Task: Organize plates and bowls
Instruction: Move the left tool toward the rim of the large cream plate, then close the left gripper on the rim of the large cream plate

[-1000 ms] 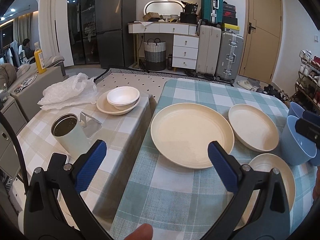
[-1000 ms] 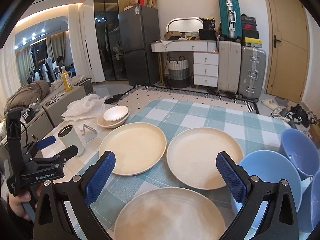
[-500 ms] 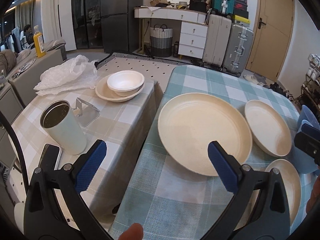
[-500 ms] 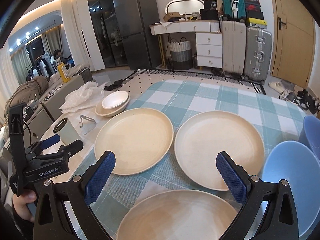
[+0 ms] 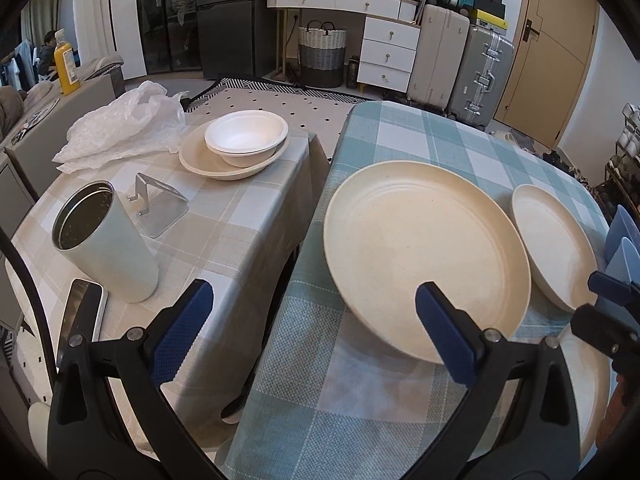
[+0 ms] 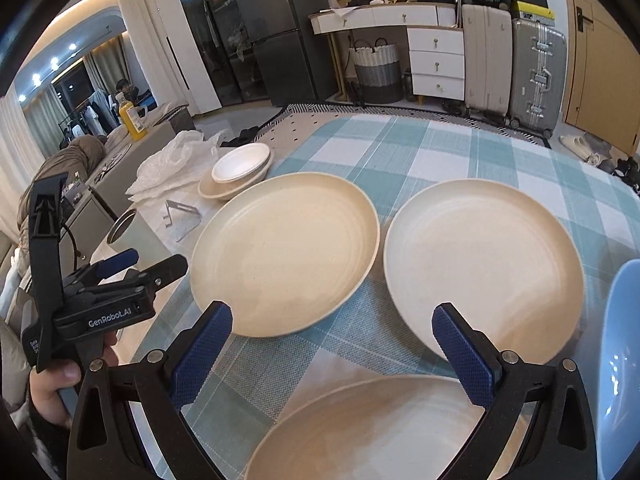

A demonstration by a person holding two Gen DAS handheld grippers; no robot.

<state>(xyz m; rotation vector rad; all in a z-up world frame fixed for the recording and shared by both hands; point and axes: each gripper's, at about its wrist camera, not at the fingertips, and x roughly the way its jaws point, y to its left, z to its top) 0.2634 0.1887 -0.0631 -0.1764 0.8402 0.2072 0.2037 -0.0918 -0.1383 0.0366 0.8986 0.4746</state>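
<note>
Left wrist view: left gripper [image 5: 310, 322] spread wide, blue-padded fingers [image 5: 182, 326] holding nothing, poised over the gap between two tabletops. Right finger overlaps the near rim of a large cream round plate [image 5: 424, 248] lying flat on the teal-and-white checked tabletop [image 5: 360, 396]. Second cream round plate [image 5: 550, 244] just beside it to the right; blue bowls [image 5: 622, 246] at the far right edge, partly cut off. On the beige checked tabletop [image 5: 236, 236]: pale green metal cup [image 5: 106, 240], clear plastic stand [image 5: 160, 206], phone [image 5: 78, 314] near the cup, crumpled white plastic bag [image 5: 124, 124], and white foam bowls [image 5: 246, 136] stacked in a shallow cream dish [image 5: 200, 162].

Right wrist view: right gripper [image 6: 332, 344] likewise wide open and empty, above the teal tabletop. Directly below it, the far rim of a third cream plate [image 6: 372, 432]. Two large cream plates side by side further on, close together; I cannot tell whether the rims touch. Light blue bowl [image 6: 622, 360] at right edge. The left gripper shows at left, gripped in a person's hand [image 6: 50, 390].
</note>
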